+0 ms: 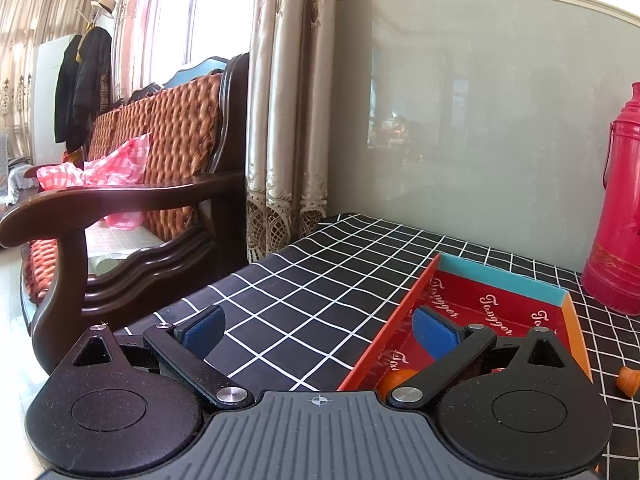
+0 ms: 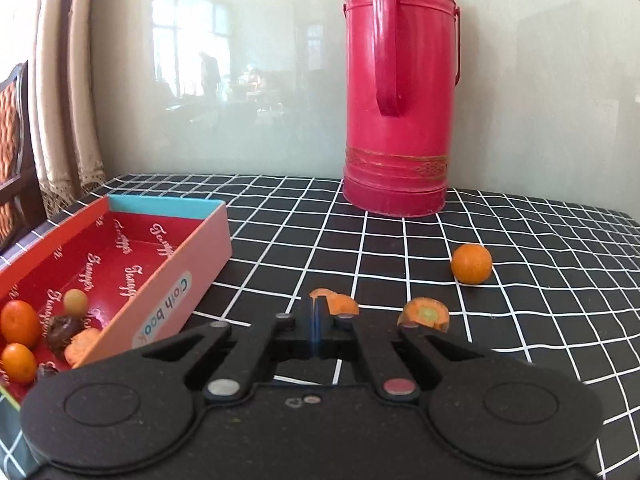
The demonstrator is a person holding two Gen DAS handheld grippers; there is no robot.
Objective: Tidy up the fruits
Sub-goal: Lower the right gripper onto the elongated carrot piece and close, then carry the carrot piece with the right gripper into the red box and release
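The right gripper [image 2: 315,320] was shut on a thin orange carrot slice [image 2: 336,303]; it could be dropped before the red cardboard box [image 2: 168,280]; the left gripper [image 1: 320,330] was held apart, empty.

The left gripper [image 1: 318,330] holds its blue-padded jaws wide apart, nothing between them, above the counter's black white-gridded cloth [image 1: 320,276]. The right jaw overlaps a shallow red cardboard box [image 1: 486,300]. Further right lie an orange carrot piece [image 1: 628,382] and, beyond it, a tall red thermos [image 1: 616,216].
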